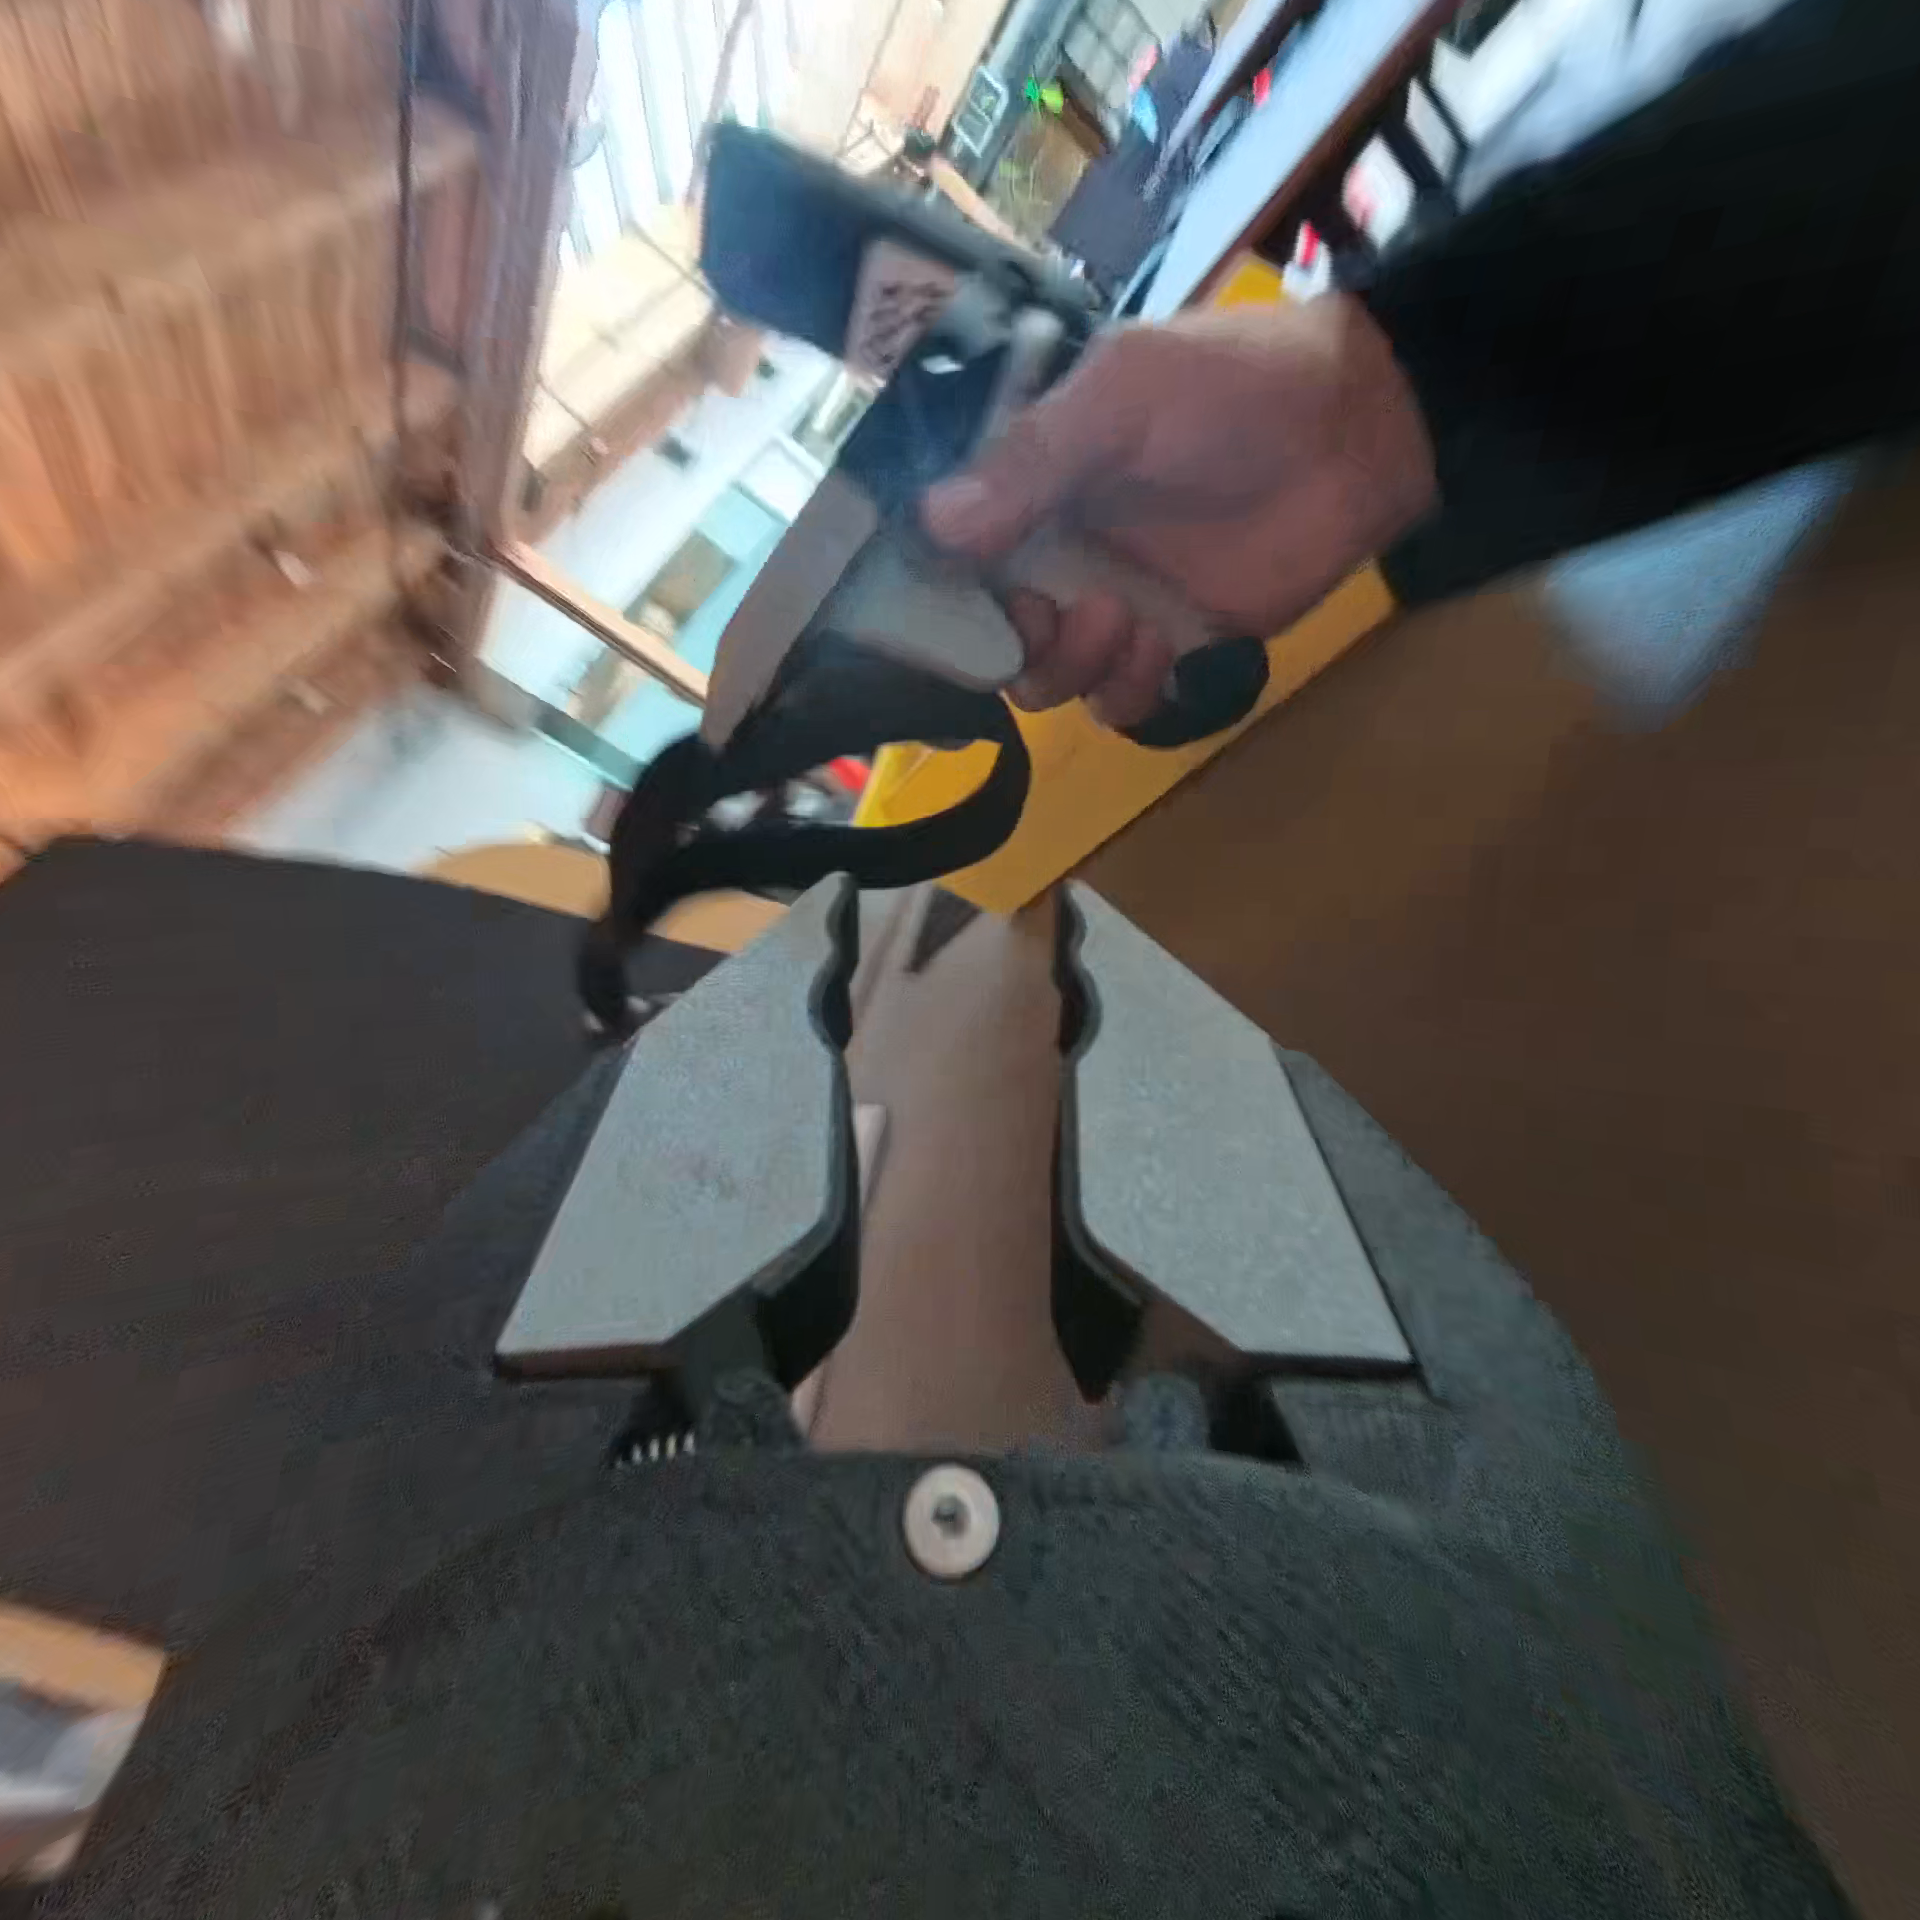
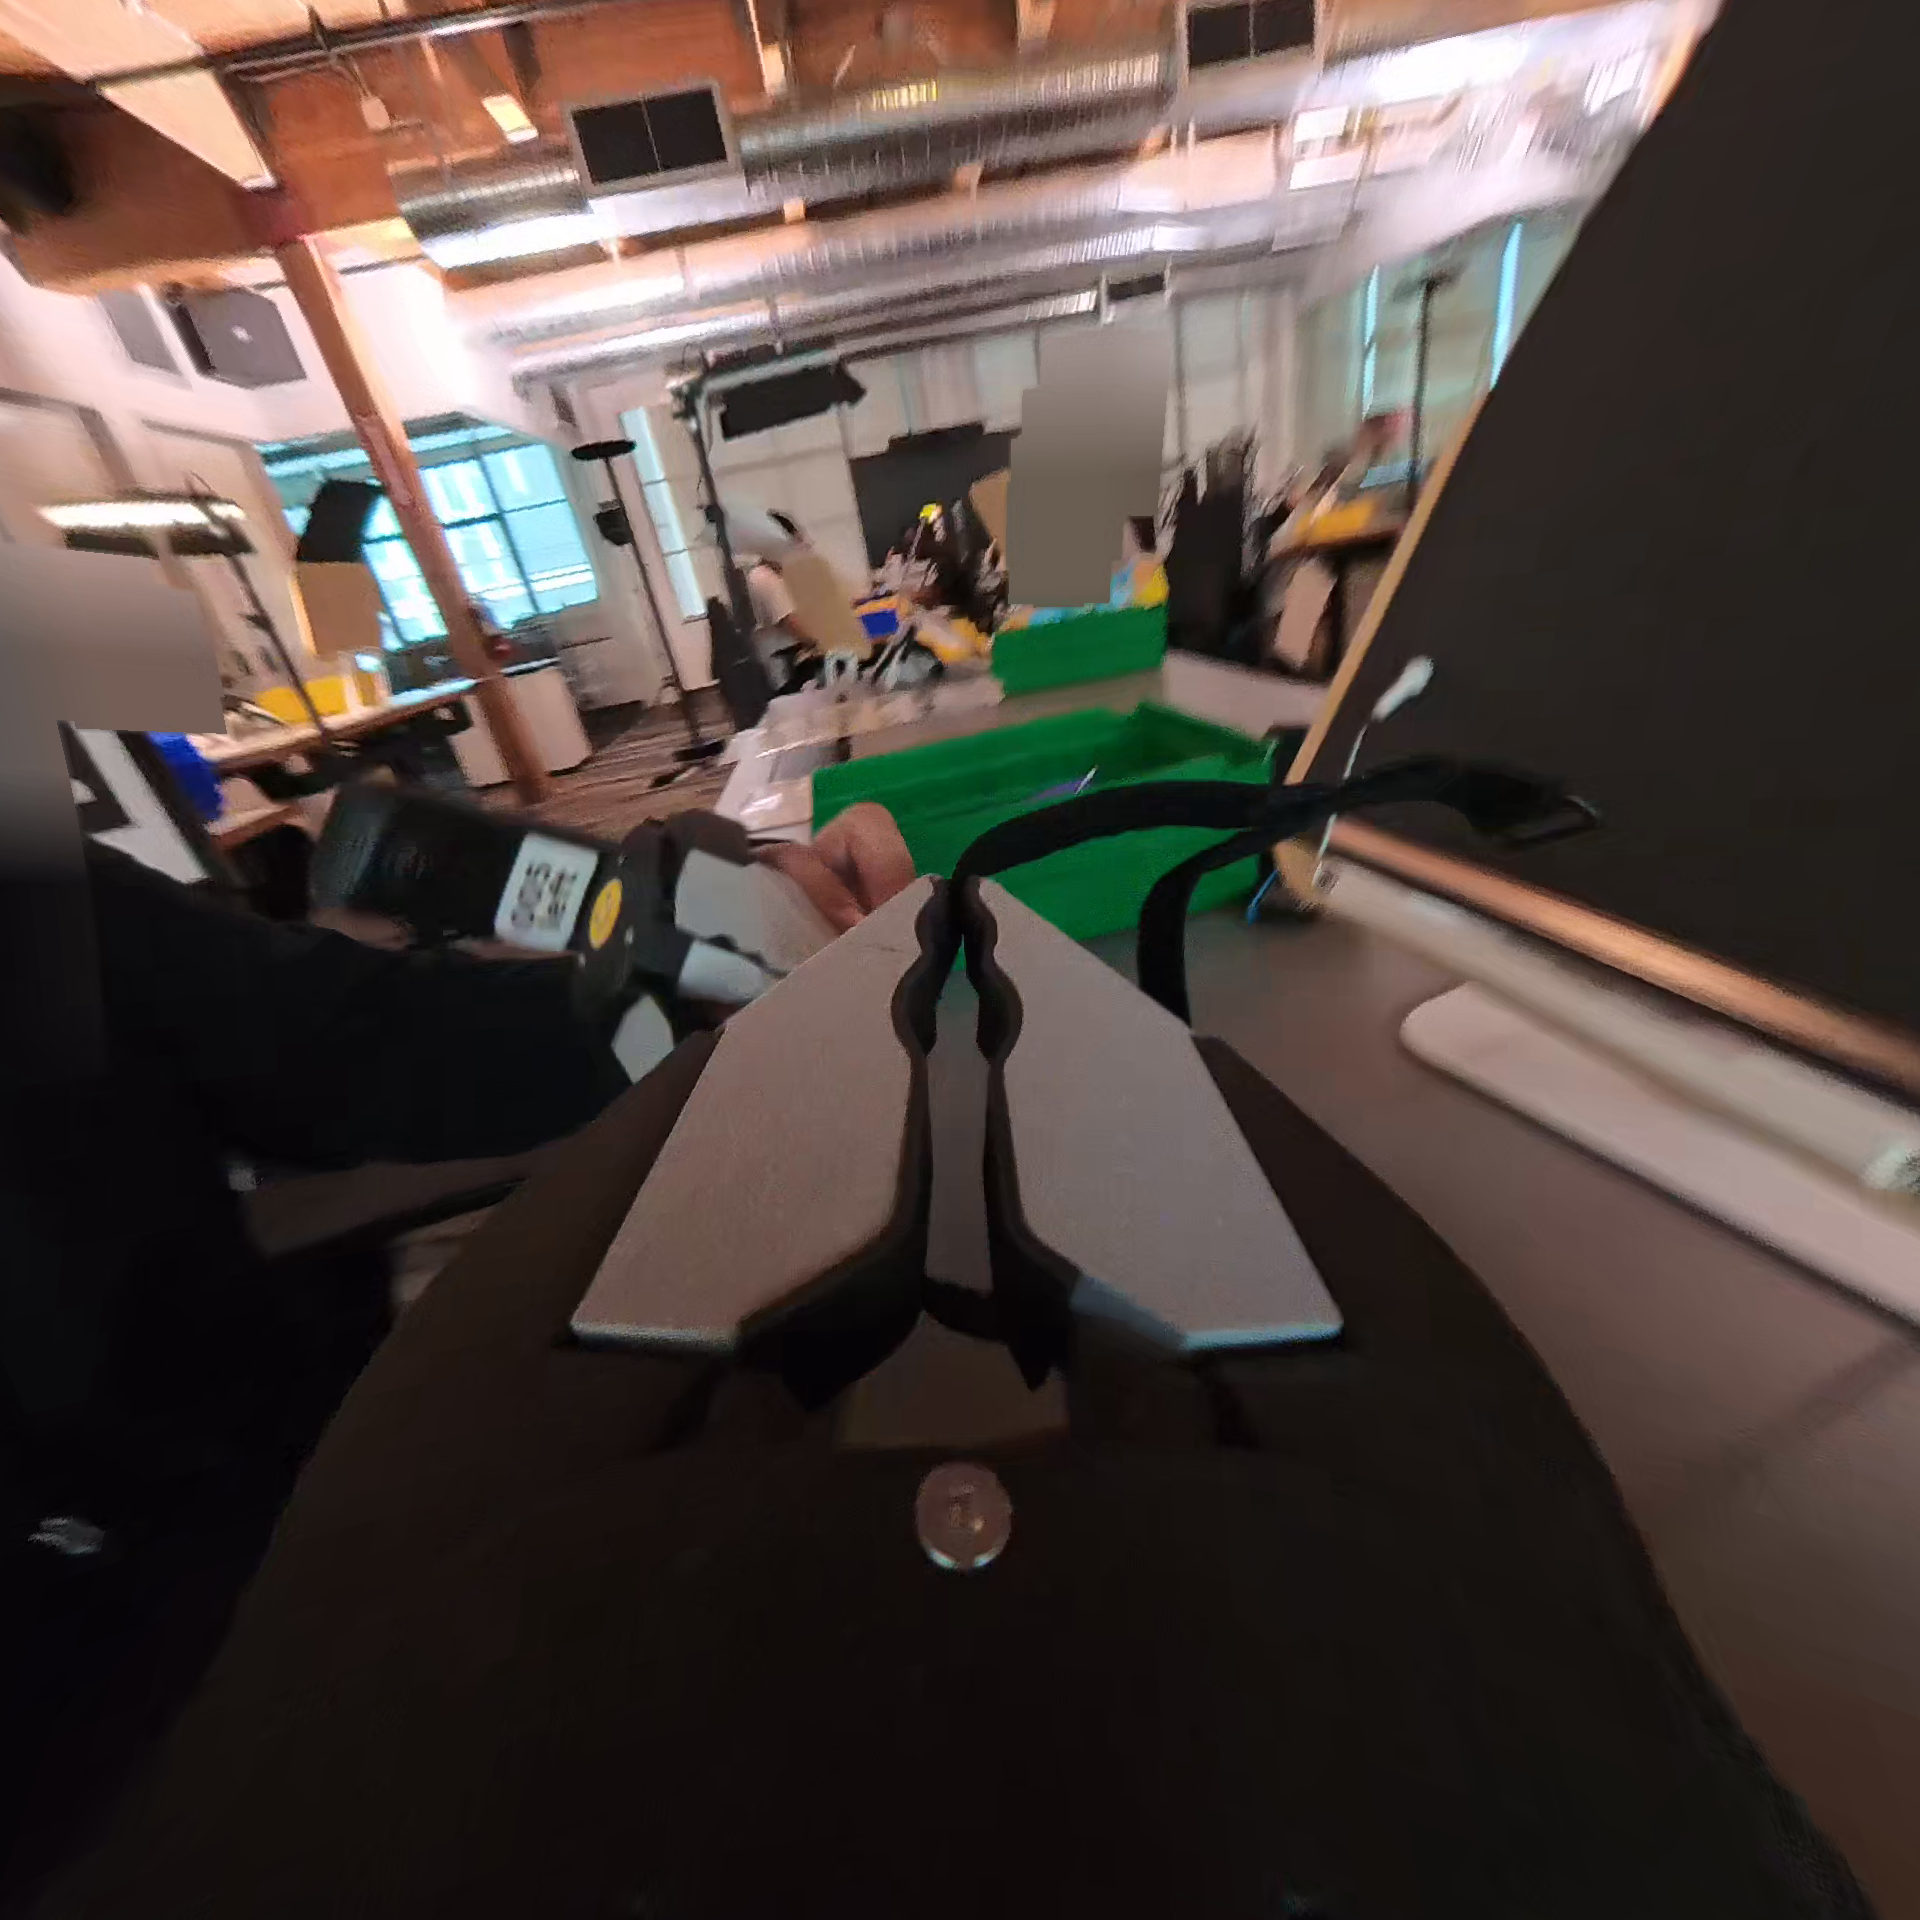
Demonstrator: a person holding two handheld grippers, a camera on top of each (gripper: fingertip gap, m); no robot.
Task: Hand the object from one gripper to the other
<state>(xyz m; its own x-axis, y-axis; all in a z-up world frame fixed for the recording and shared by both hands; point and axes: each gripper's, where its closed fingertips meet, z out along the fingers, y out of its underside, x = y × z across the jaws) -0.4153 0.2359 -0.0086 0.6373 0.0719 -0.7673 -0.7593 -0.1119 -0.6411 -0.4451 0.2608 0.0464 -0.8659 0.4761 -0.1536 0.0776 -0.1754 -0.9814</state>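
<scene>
The object is a black strap. In the left wrist view it hangs in a loop from the tips of the right gripper, which a hand holds just ahead. My left gripper is open and empty, with its fingertips just below the strap's loop. In the right wrist view my right gripper is shut on the strap, which arcs off to the right and ends in a buckle. The left gripper's body shows at the left, close by.
A black mat and a brown table top lie below. A yellow box stands behind the strap. Green bins stand ahead, a black board leans at the right, and a white pad lies on the table.
</scene>
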